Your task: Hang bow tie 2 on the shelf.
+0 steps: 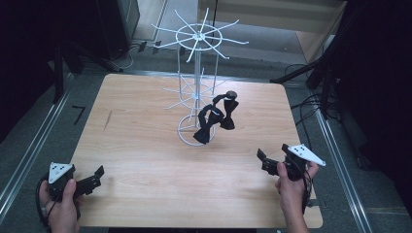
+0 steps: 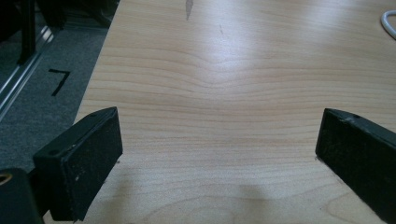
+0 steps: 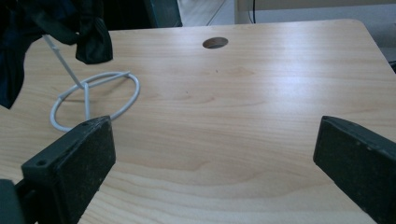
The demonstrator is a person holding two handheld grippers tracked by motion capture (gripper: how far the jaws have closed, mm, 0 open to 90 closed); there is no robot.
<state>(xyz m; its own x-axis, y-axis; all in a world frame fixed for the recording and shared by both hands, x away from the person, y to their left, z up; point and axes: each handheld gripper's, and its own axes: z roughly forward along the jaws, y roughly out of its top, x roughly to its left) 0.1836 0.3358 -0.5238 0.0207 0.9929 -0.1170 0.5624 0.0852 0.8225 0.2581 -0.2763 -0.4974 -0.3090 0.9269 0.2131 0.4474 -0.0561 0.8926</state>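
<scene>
**Both grippers idle at the near edge, bow ties on the rack**

Nearest the person, the left gripper [image 1: 95, 176] sits at the near left corner of the pale wooden table [image 1: 145, 145], its jaws spread wide and empty. The right gripper [image 1: 266, 161] rests at the near right side, jaws equally wide with nothing between them.

Farther off, at the table's middle, stands one white wire display rack [image 1: 196, 77] with a round ring base [image 3: 95, 100] and spoked tiers. Two black fabric bow ties hang from its low arms: one bow tie [image 1: 208, 124] nearer the person, the other bow tie [image 1: 228, 112] just beside it.

This looks like the pause before a reach. The next move probably calls for the right gripper to travel forward to the nearer tie and close on its fabric without knocking the light rack.
</scene>
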